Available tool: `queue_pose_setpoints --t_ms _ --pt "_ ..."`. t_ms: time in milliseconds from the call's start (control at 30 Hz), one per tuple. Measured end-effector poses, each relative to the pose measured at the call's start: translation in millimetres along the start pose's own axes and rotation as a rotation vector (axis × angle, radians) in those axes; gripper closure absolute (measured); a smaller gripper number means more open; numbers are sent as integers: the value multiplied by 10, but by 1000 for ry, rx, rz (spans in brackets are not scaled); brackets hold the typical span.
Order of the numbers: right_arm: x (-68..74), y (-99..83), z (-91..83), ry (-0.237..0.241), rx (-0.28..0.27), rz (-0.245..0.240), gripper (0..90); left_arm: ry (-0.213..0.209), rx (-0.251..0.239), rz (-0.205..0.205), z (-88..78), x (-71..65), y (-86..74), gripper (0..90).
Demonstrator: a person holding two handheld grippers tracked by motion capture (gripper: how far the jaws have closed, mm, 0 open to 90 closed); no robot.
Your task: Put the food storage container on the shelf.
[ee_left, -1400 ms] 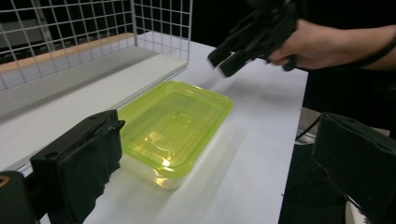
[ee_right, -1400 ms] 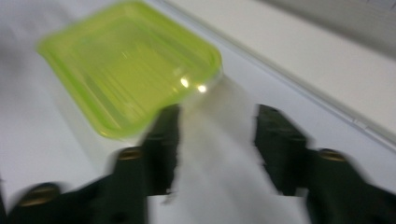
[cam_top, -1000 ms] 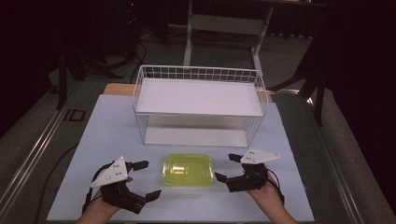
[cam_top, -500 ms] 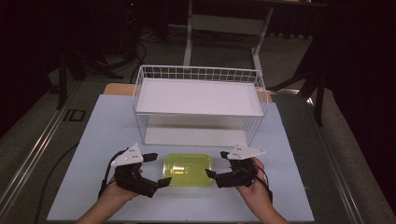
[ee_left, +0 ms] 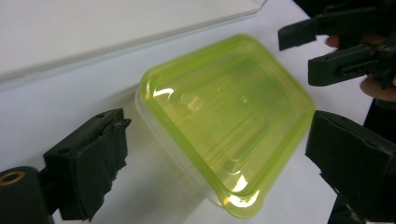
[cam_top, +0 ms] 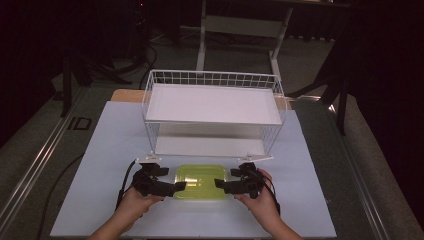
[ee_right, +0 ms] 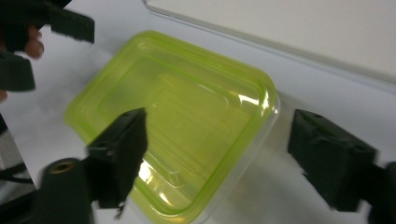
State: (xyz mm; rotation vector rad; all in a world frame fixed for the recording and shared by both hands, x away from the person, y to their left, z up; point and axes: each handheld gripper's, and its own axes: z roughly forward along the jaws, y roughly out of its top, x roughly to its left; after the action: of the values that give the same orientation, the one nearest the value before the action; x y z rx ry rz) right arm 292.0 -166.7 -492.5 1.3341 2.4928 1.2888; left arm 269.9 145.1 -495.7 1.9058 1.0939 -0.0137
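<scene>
Container [cam_top: 200, 181] sits between left gripper [cam_top: 180, 187] and right gripper [cam_top: 218, 184], both spread, unclamped.

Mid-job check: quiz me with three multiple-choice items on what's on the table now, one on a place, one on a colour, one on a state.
1. Where does the lidded container lie?
A. On the rack's top shelf
B. On the white sheet in front of the rack
C. On the floor

2. What colour is the container's lid?
A. Red
B. Blue
C. Yellow-green

3. How do the left gripper and right gripper stand?
A. Both open, one at each end of the container
B. Both lifting it
C. Both inside the rack

B: it rests on the white sheet ahead of the wire rack.
C: both gripper views show it yellow-green.
A: gaps show between pads and container.
</scene>
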Motion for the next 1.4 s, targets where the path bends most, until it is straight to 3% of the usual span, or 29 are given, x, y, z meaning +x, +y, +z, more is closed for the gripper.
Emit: queue_pose_setpoints --t_ms 33,100,167,300,400,433,533,667,833,1033,1400 --pt "-24 -20 19 -11 10 44 312 -15 18 -30 36 13 -15 66" --pt "-34 -28 22 -7 20 72 350 -17 21 -47 47 21 -23 79" --pt "-72 -38 44 4 45 135 416 -13 23 -73 68 32 -35 179" --pt "-112 -46 67 -1 67 194 485 -4 20 -138 95 97 -61 351" --pt "-145 -59 87 14 86 235 542 -9 24 -155 104 121 -65 446" --pt "-145 -59 87 14 86 235 542 -3 28 -160 107 130 -67 446" --pt "-169 -70 105 24 101 254 623 5 32 -185 102 176 -76 579" --pt "-156 -54 97 24 106 255 665 -2 58 -208 134 194 -97 640" --pt "-185 -50 84 38 114 277 705 -11 79 -200 169 175 -101 681" --pt "-175 -63 64 49 116 289 721 19 64 -202 155 120 -106 704" --pt "-130 -89 13 64 113 286 747 55 65 -154 108 19 -121 726"
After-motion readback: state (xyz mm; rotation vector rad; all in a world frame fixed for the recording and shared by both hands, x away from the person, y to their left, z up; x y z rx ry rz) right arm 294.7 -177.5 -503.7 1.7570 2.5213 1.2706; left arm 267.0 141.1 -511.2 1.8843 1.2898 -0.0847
